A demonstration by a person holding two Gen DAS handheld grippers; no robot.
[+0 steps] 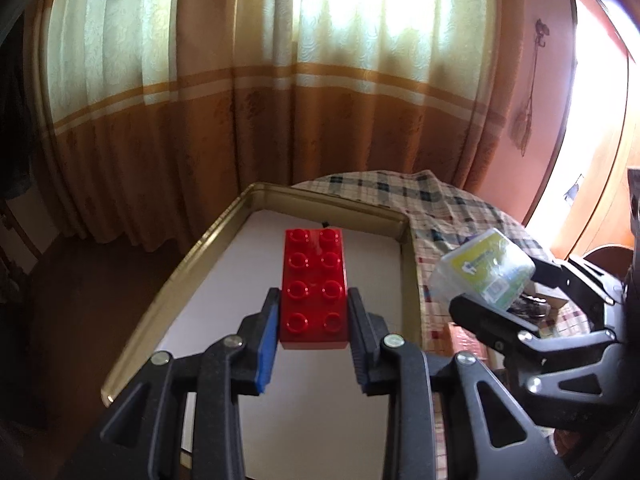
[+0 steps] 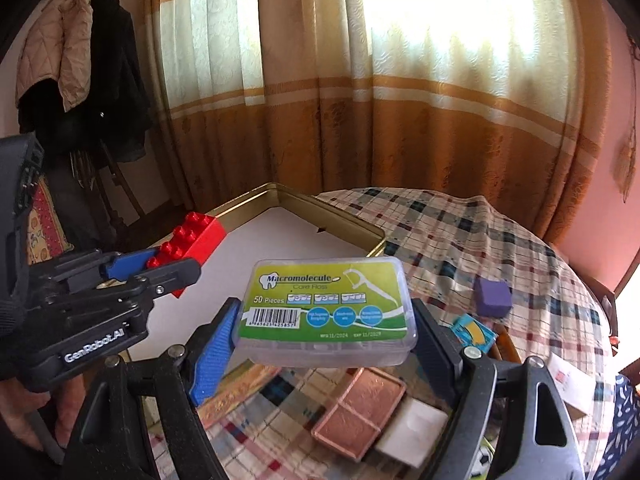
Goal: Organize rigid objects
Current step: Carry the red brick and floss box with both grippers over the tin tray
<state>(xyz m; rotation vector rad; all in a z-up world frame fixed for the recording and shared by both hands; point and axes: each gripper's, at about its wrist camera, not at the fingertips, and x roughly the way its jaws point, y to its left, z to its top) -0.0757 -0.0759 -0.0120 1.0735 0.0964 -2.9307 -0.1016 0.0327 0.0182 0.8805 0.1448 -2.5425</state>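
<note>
Orange-and-cream curtains [image 2: 400, 100] hang across a bright window behind the counter. A plaid cloth [image 2: 480, 232] covers the counter. On the left, a quilted beige jacket [image 2: 68, 52] and a dark coat [image 2: 116, 92] hang together. The wall [image 1: 532, 92] at right is pink.

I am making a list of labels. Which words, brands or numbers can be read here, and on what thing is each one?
"Macromolecule" on the floss box lid.
"Care Floss" on the same lid.
"50 Pieces" on the same lid.
"GenRobot.AI" on the left gripper body.
The barcode digits, the three round badges and the date line on the lid are too small to read.
The red brick bears no text.
</note>
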